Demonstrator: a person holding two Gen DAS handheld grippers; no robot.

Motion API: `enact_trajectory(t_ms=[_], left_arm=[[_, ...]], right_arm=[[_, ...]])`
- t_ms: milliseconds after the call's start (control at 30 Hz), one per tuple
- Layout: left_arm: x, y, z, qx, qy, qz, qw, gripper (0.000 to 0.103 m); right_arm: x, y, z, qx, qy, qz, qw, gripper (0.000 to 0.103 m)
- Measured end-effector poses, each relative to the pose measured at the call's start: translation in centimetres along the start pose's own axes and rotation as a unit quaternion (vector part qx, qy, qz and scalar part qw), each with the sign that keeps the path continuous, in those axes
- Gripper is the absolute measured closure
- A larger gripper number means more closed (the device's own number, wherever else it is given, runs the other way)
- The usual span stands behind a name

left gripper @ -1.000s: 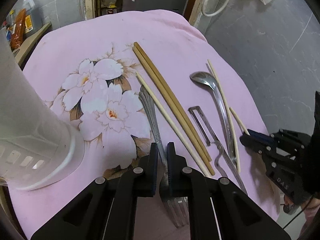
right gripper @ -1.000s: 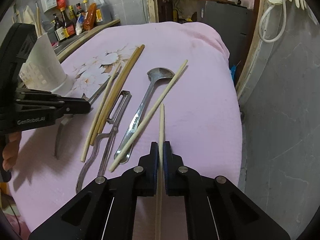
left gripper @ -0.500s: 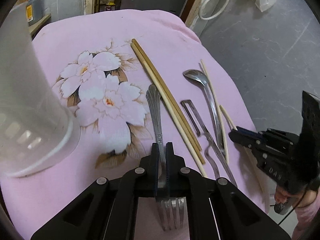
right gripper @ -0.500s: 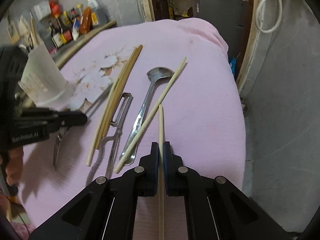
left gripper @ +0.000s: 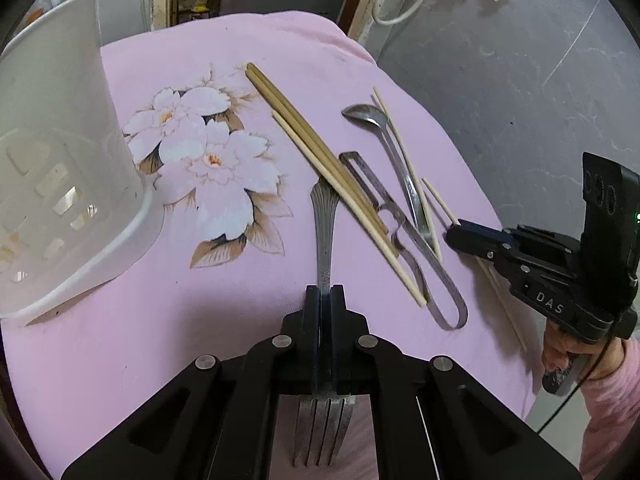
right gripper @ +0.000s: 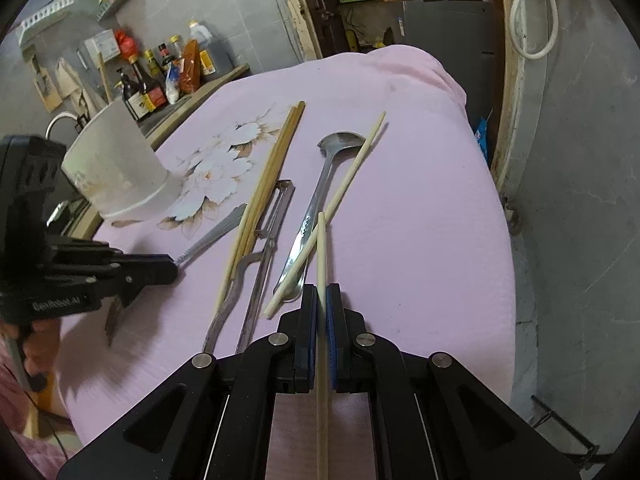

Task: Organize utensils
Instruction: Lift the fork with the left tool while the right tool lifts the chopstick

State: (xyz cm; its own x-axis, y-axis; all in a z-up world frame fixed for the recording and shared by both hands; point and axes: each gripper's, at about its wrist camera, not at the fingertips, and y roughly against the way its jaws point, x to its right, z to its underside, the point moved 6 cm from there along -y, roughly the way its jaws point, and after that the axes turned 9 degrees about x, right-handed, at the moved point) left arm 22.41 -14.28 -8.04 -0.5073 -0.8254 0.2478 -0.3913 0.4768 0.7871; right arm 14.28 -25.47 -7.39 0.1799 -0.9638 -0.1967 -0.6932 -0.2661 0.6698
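The left gripper (left gripper: 325, 294) is clamped on a fork (left gripper: 323, 232), handle running ahead of the fingers, tines behind them. The right gripper (right gripper: 321, 294) pinches a pale chopstick (right gripper: 321, 240) that pokes ahead between its fingers. A spoon (right gripper: 320, 200), peeler (right gripper: 276, 216) and chopstick pair (right gripper: 272, 176) lie ahead-left on the pink cloth (right gripper: 400, 200); the white holder (left gripper: 60, 160) stands left of the left fingers.

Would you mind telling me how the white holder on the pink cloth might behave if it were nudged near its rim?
The white holder looks like thin, slotted plastic, so probably light. It stands tall on a soft pink cloth, so a high push may tip it. Its flared base should resist somewhat, perhaps sliding instead.
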Motion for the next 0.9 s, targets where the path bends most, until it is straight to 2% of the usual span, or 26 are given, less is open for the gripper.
enact_trajectory(t_ms=[133,300,500,700,900], left_arm=[[0.2,-0.3,-0.1,-0.019,-0.015,-0.004,0.9997,0.099],[1.4,-2.0,-0.7,-0.047,-0.068,-0.032,0.9960,0.099],[2.5,-4.1,-2.8,-0.064,-0.100,-0.055,0.9913,0.099],[2.4,-3.8,-2.7,-0.024,-0.091,-0.056,0.9940,0.100],[1.8,-1.2,-1.5,0.049,-0.059,-0.041,0.9962,0.100]], right_arm=[[-0.1,-0.1,0.0,-0.003,0.005,0.003,1.000,0.100],[-0.1,0.0,0.2,-0.006,0.013,0.007,1.000,0.100],[-0.2,-0.1,0.4,-0.010,0.021,0.013,1.000,0.100],[-0.4,0.0,0.2,0.001,0.026,0.015,1.000,0.100],[-1.6,2.0,-0.9,0.068,0.024,-0.005,0.997,0.100]])
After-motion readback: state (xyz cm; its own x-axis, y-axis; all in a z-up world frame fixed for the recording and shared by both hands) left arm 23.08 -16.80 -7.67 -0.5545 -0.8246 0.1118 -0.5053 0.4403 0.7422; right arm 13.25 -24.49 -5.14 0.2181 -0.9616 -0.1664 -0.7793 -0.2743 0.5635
